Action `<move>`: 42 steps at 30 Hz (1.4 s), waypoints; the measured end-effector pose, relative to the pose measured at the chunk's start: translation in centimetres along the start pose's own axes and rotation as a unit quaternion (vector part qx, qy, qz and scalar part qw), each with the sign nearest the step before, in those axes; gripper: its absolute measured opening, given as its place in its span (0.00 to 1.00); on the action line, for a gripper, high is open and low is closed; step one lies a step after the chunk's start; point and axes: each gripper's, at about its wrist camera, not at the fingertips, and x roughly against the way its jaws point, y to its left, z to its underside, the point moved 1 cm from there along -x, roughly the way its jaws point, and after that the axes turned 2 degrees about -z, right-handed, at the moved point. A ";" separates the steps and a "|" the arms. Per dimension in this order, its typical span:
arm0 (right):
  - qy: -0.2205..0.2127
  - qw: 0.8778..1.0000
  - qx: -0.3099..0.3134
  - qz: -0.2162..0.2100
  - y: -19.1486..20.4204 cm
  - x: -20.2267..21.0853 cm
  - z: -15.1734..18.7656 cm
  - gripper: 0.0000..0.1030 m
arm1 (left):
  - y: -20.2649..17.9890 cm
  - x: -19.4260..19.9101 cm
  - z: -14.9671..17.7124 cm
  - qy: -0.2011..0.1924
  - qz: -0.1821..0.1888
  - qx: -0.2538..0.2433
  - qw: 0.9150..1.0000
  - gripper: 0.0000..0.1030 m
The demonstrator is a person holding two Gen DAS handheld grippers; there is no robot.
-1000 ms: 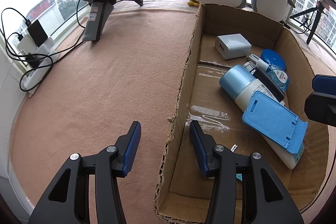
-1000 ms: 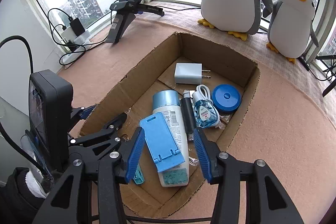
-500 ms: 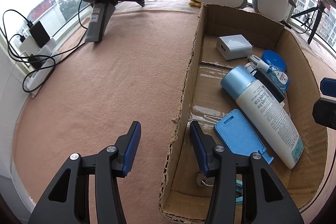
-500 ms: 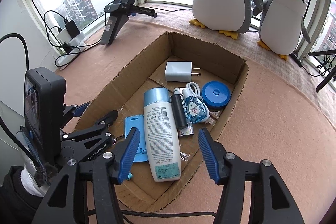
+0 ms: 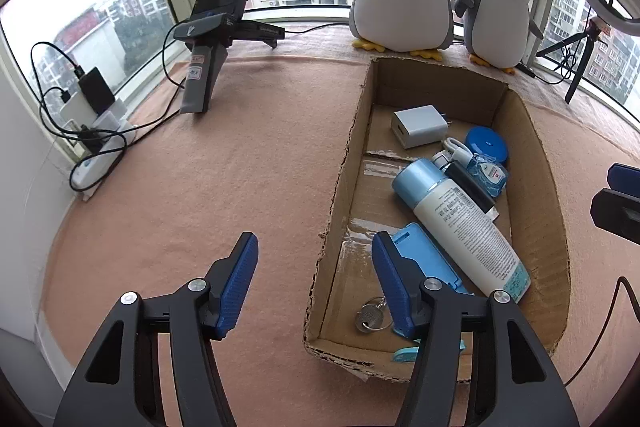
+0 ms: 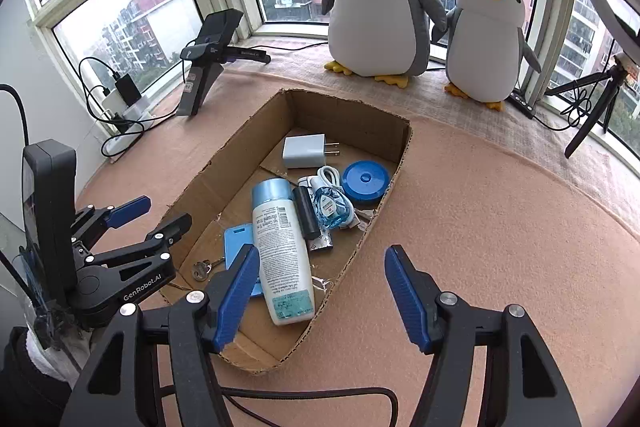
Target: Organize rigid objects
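Cardboard open-topped box [image 6: 400, 147], centre frame, holds the white lotion bottle with pale-blue cap [image 6: 282, 247]. Right gripper [image 6: 320, 291] and left gripper [image 5: 314, 281] gape wide, empty; keep both above the rim.

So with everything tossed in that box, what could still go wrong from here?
The cardboard box has low, torn walls, and the left gripper straddles the near wall, so a careless move might catch and drag it. The lotion bottle lies partly over the blue phone stand, so lifting either may shift the other. The keys lie flat in the corner and look hard to pinch with the open fingers.
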 end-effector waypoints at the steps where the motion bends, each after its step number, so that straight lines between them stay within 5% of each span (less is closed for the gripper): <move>1: -0.005 1.000 -0.004 -0.001 -0.2 0.4 0.1 0.64 | -0.1 0.6 0.0 -0.004 0.004 -0.001 1.000 0.59; 15: -0.068 0.996 -0.033 0.043 -1.1 6.2 1.6 0.73 | -1.7 7.7 -1.0 -0.046 0.026 -0.013 0.999 0.65; 18: -0.078 0.995 -0.047 0.040 -1.4 7.2 2.0 0.74 | -1.9 8.6 -0.8 -0.051 0.028 -0.014 0.998 0.74; 42: -0.084 0.994 -0.041 0.060 -0.7 8.7 3.2 0.84 | -2.0 10.5 -0.5 -0.060 0.033 -0.011 0.998 0.76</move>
